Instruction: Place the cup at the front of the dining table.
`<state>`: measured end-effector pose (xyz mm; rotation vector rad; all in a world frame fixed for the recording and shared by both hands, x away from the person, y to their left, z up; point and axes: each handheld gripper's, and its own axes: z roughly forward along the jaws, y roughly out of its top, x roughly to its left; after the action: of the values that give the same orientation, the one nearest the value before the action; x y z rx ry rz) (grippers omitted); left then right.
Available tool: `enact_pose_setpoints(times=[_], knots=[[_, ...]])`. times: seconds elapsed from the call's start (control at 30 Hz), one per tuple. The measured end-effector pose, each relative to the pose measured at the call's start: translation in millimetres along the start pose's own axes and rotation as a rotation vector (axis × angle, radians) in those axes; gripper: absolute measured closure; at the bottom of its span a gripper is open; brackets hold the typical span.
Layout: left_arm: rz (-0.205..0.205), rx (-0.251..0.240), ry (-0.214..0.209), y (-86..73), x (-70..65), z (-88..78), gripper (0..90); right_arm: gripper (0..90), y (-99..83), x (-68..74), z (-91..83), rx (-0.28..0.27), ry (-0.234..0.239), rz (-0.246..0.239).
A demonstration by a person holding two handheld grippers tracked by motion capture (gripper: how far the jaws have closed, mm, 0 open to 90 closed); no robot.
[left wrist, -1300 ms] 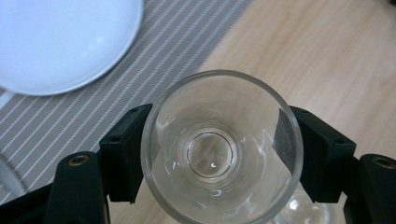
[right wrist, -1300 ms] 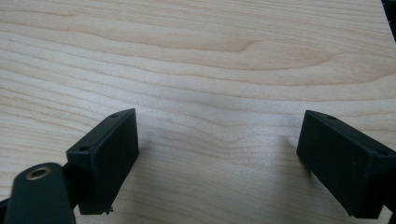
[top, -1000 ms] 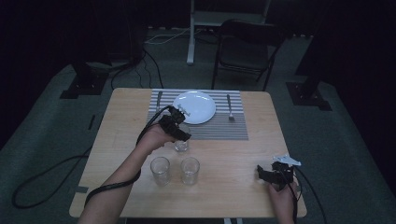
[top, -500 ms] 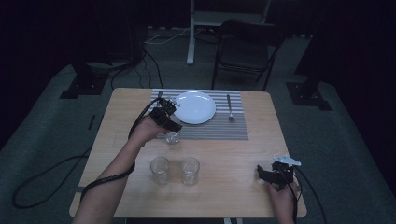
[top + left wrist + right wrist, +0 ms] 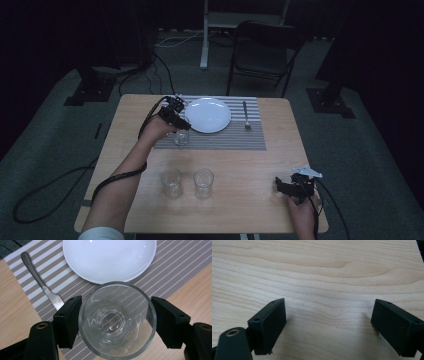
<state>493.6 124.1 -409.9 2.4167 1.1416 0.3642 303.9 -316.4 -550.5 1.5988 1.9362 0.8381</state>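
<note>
- Left tongs [image 5: 115,322] straddle a glass [image 5: 117,320] on the mat [image 5: 235,140], just beside the plate [image 5: 208,114]; grip uncertain.
- Two glasses [image 5: 171,183] wait well below the plate.
- Right tongs [image 5: 329,325] rest wide apart, empty.

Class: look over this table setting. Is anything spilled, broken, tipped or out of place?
Nothing stands out. The plate and fork lie neatly on the striped placemat; all three glasses stand upright and empty, one between the left gripper's jaws.

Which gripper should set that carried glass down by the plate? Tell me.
Left. The left gripper already has the glass between its jaws beside the plate. The right gripper sits open at the table's near right edge.
</note>
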Motion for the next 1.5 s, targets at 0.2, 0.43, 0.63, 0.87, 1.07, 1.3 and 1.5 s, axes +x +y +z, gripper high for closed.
enact_pose_setpoints(times=[0.2, 0.43, 0.63, 0.87, 1.07, 1.3, 1.5], knots=[[-0.022, 0.013, 0.030, 7.8, 9.6, 11.5, 29.0, 12.5, 0.0, 0.0, 0.0, 0.000, 0.000, 0.000], [-0.071, 0.020, 0.040, 11.2, 20.2, 22.6, 29.0, 12.7, 0.0, 0.0, 0.0, 0.000, -0.001, 0.002], [-0.090, -0.020, 0.019, 11.8, 23.7, 29.4, 29.0, 12.7, 0.0, 0.0, 0.0, 0.000, -0.001, 0.002], [-0.099, -0.036, 0.022, 8.0, 23.4, 29.1, 28.8, 12.7, 0.0, 0.0, 0.0, 0.000, -0.001, 0.002], [-0.112, -0.032, 0.025, 4.0, 20.3, 26.0, 28.4, 12.7, 0.0, 0.0, 0.0, 0.000, -0.001, 0.002], [-0.155, -0.035, 0.003, -2.7, 19.6, 22.4, 9.8, 12.7, 0.0, 0.0, 0.0, 0.000, -0.001, 0.002], [-0.157, -0.048, -0.011, -11.4, 17.1, 20.1, 0.1, 12.7, 0.0, 0.0, 0.0, 0.000, -0.001, 0.002]])
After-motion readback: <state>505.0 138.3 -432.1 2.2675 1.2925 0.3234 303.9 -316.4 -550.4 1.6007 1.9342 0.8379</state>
